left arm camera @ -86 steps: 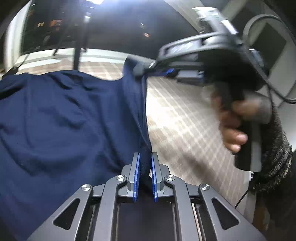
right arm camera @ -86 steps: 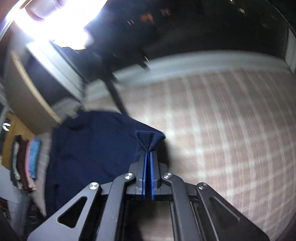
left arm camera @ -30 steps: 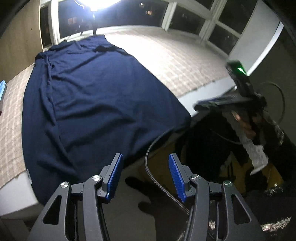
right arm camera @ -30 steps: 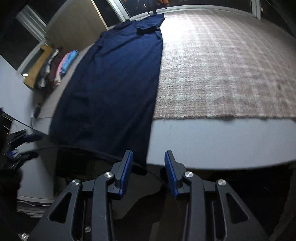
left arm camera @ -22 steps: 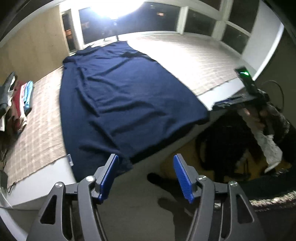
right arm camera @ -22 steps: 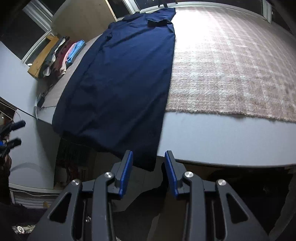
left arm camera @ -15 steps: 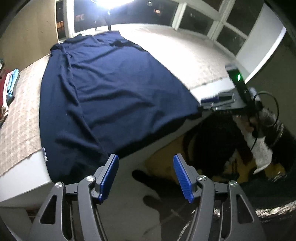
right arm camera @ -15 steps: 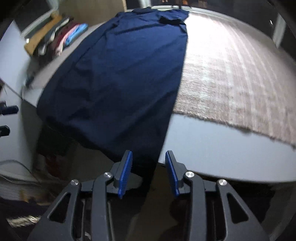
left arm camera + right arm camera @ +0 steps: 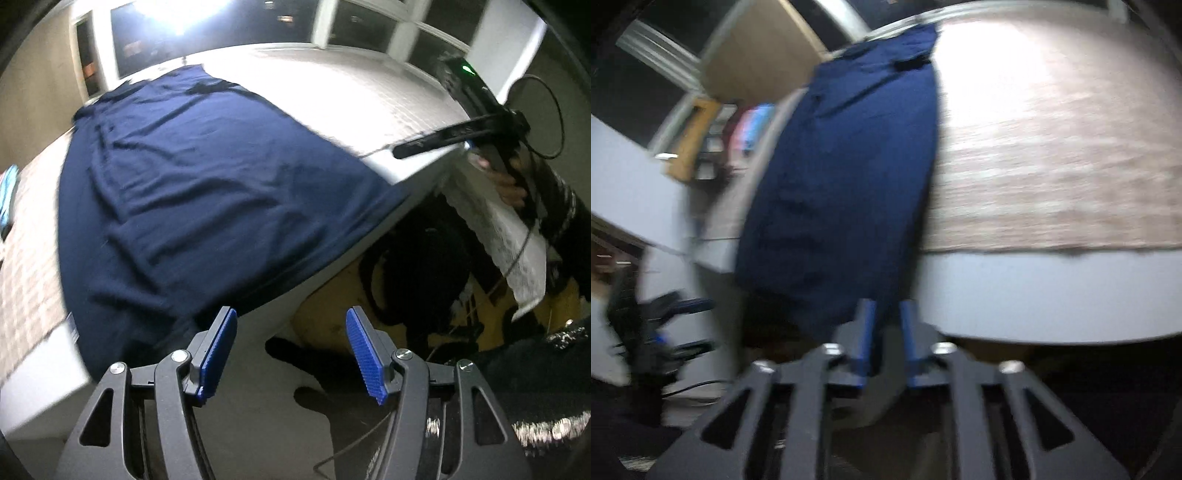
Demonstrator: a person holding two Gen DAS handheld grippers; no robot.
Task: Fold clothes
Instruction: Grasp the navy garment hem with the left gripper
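A long navy blue garment (image 9: 207,184) lies spread along the table, its near end hanging over the white front edge; it also shows in the right wrist view (image 9: 849,162). My left gripper (image 9: 291,345) is open wide and empty, just in front of and below the hanging hem. My right gripper (image 9: 886,332) is open with a narrower gap, its fingertips at the garment's hanging near corner; the view is blurred, and I cannot tell whether cloth lies between the pads. The right gripper also appears in the left wrist view (image 9: 436,142), beside the table edge.
A beige checked cloth (image 9: 1052,155) covers the table (image 9: 1034,288). Folded colourful clothes (image 9: 753,122) lie at the far left by a wooden piece. A white lace cloth (image 9: 495,236) and a yellow and black object (image 9: 406,280) sit below the table edge.
Both grippers let go of the garment, which now lies flat, and pulled back to the near edge. In the last half second both moved closer to the hanging hem.
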